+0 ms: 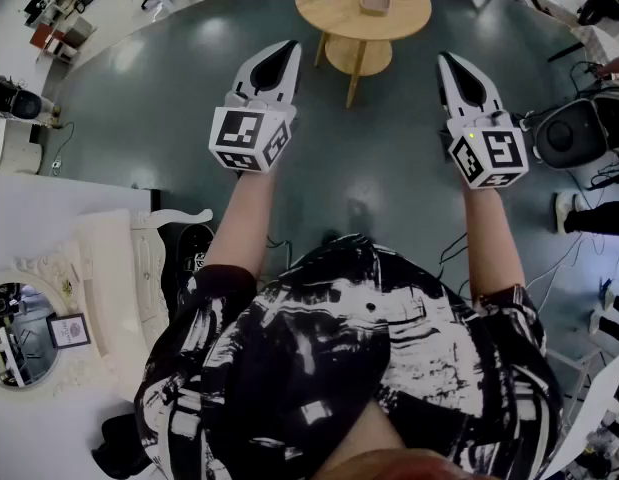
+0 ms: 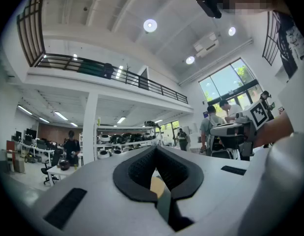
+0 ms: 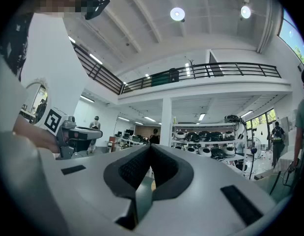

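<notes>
Black-and-white patterned shirt (image 1: 349, 368); white left gripper (image 1: 288, 48) and right gripper (image 1: 445, 60) with black-padded jaws.

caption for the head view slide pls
Person holds left claw and right claw, both shut and empty, toward a round wooden table

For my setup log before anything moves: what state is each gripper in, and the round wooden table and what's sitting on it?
Left gripper: jaws shut, nothing between them, held in the air.
Right gripper: jaws shut, empty, held in the air.
Round light wooden table: upright, ahead of both grippers, untouched.
Small square brown dish: upright on the table; contents cannot be made out.
</notes>
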A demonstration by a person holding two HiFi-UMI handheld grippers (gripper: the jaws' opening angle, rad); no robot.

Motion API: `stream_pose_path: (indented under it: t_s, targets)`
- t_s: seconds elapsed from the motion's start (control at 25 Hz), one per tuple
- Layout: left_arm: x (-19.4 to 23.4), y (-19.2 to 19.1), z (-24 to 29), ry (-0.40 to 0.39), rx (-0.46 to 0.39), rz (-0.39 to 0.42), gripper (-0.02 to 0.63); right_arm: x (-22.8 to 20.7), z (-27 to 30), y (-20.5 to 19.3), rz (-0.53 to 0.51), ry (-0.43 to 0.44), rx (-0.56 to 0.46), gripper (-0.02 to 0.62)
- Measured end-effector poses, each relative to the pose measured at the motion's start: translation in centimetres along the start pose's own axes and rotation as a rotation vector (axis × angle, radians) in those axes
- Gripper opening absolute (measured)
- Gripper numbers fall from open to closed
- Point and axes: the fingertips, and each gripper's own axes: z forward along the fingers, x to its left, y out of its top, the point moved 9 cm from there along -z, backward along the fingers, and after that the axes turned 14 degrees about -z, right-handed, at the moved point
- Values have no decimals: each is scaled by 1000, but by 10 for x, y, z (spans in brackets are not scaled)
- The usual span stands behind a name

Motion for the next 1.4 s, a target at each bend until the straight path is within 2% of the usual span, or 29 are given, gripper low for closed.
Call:
stream_pose_path:
  t_s: [0.6,0.8,0.84,0.88,0.92,0.96,1.04,1.4]
  targets:
    - [-1,-6,7,2,0,-4,0,-5,2,-8,1,3,3,0]
    - [-3,-3,7,3,-5,-4,0,-12,-2,-5,24,0,-28,2]
    - [-3,-1,6,4,-7,-5,0,-13,-2,-4,31,-1,-37,47]
    - [-2,0,6,5,-9,-5,0,-13,0,-3,40,-9,-48,290]
    - [-1,0,5,6,-10,-6,0,-14,2,-3,46,-26,-58,441]
    - [0,0,5,7,-11,-7,0,-15,3,-3,44,-44,-65,525]
    - [-1,-1,6,9,-10,-9,0,-18,3,-3,26,-60,-69,575]
    - [5,-6,9,10,-10,-11,0,-16,5,-9,33,-48,-63,575]
